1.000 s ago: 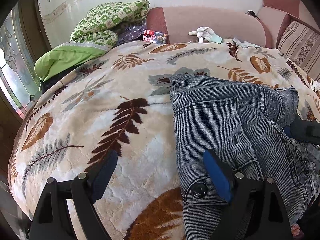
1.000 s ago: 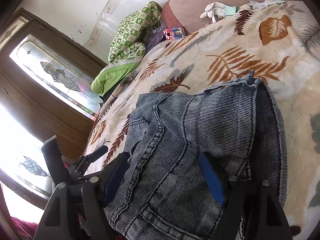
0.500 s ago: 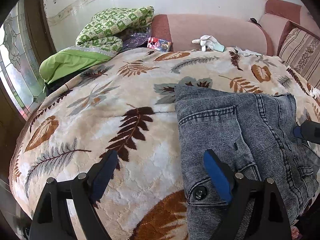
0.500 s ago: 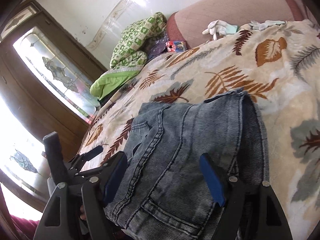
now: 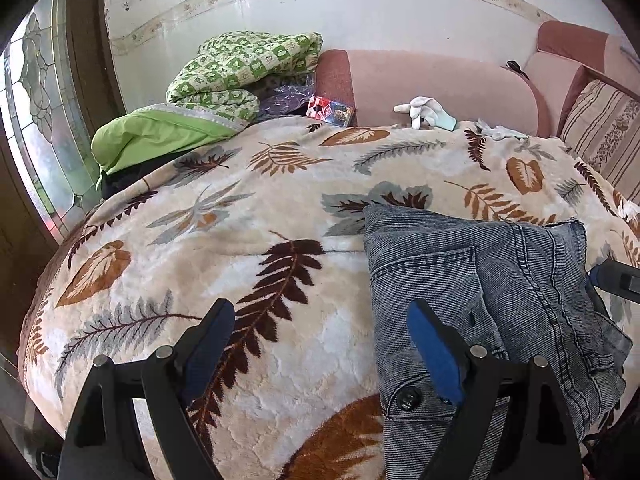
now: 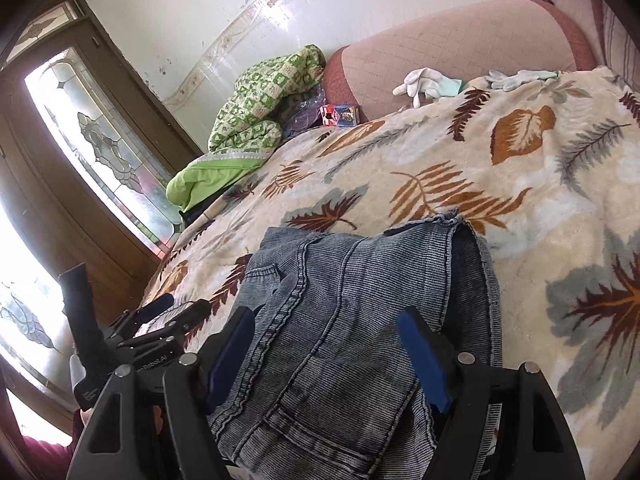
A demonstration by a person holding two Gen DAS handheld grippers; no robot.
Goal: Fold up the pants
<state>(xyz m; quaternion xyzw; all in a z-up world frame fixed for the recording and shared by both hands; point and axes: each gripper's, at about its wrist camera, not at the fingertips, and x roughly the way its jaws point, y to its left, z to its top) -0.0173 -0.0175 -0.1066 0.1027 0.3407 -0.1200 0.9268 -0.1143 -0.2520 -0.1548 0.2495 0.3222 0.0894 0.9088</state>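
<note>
We see black skeletal frames on the left gripper (image 5: 320, 344) and right gripper (image 6: 326, 340), blue pads on the fingers (image 5: 434, 354), and silver screws.

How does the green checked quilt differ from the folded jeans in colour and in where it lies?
The green checked quilt is bright and bunched in a heap by the wall; the folded jeans are grey-blue denim, lying flat at the near edge of the leaf-print blanket. Both are cloth, and neither is gripped.
</note>
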